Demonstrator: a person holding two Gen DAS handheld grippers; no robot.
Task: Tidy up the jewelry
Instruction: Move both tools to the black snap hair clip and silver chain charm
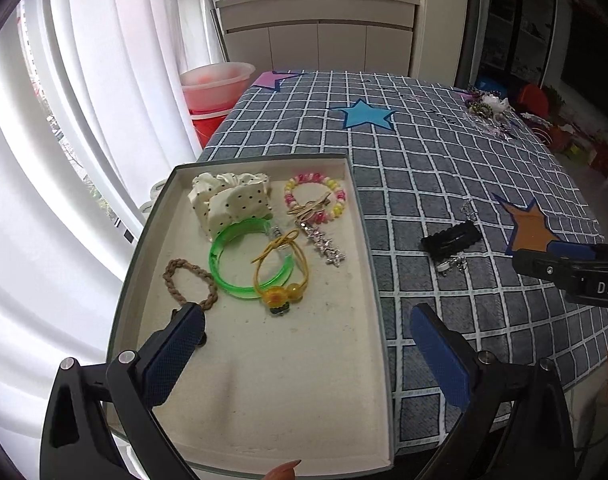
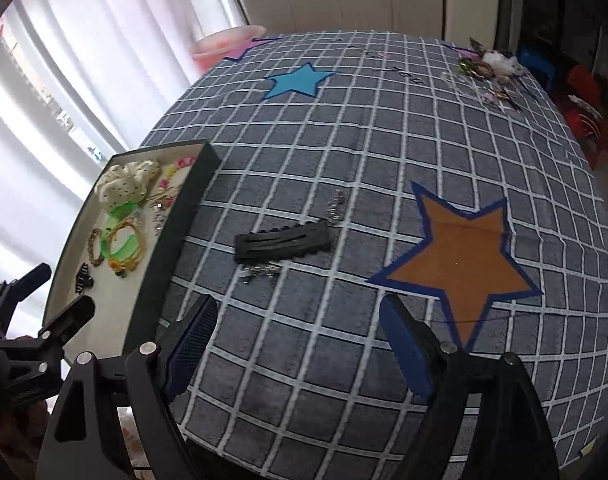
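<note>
Ribbed blue pads (image 1: 176,356) — both grippers' jaws wide, empty — above felt-lined tray (image 1: 368,240) and serrated black clip (image 2: 282,242).

white letters "das" are showing on the black body of the right gripper (image 1: 560,258) at the picture's right edge; the word is getting cut off there.

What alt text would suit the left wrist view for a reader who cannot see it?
The open left gripper hovers over a shallow tray holding a green bangle, a bead bracelet, a scrunchie and hair ties. A black clip lies to the tray's right on the checked cloth, near an orange star.
</note>
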